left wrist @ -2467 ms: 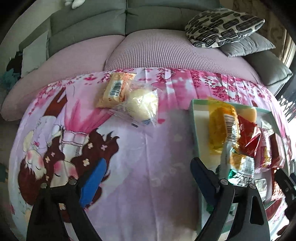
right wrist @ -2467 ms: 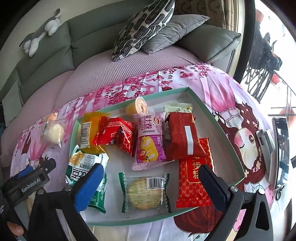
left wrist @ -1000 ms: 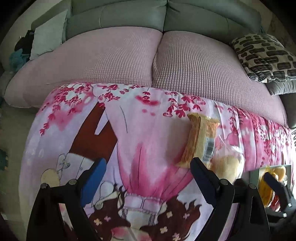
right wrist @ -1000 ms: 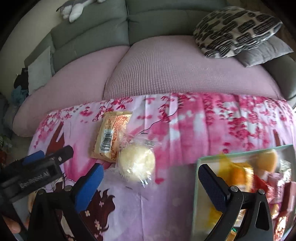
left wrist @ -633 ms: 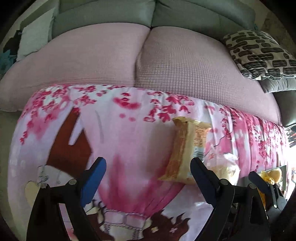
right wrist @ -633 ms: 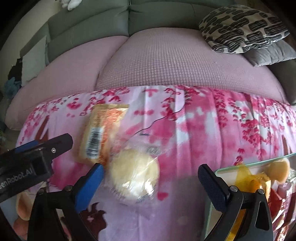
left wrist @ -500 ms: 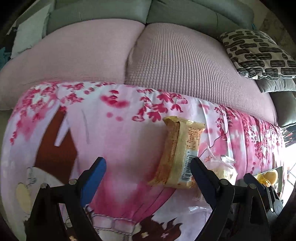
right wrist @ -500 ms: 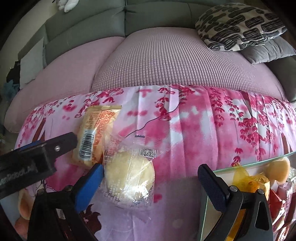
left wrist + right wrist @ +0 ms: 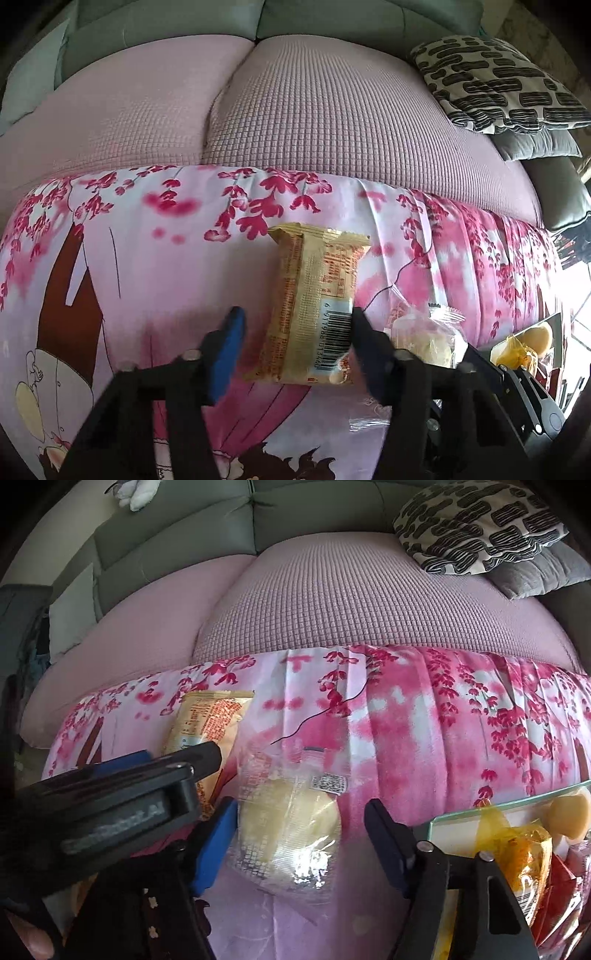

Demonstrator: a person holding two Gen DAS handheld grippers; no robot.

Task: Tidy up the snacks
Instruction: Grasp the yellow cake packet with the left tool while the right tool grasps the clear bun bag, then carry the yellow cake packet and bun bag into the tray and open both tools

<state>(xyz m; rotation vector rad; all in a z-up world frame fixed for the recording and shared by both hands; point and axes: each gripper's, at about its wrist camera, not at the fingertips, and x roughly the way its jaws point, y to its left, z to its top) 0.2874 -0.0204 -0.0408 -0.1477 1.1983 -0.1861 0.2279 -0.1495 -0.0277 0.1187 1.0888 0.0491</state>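
A yellow-orange snack packet (image 9: 314,306) with a barcode lies on the pink flowered cloth (image 9: 155,266). My left gripper (image 9: 295,347) is open with its jaws on either side of the packet's near half, narrowed around it. A clear-wrapped pale yellow bun (image 9: 288,830) lies just right of the packet; it also shows in the left wrist view (image 9: 424,336). My right gripper (image 9: 299,838) is open, jaws astride the bun. The left gripper's body (image 9: 110,805) covers part of the packet (image 9: 210,720) in the right wrist view.
A green-rimmed tray (image 9: 465,812) holding several snacks, among them a yellow packet (image 9: 517,853), sits to the right. Beyond the cloth is a pink-covered sofa (image 9: 295,110) with a black-and-white patterned cushion (image 9: 495,85) and a grey cushion (image 9: 535,576).
Both grippers moved forward and down onto the cloth. The left jaws have narrowed around the yellow-orange packet. The right jaws have narrowed around the wrapped bun.
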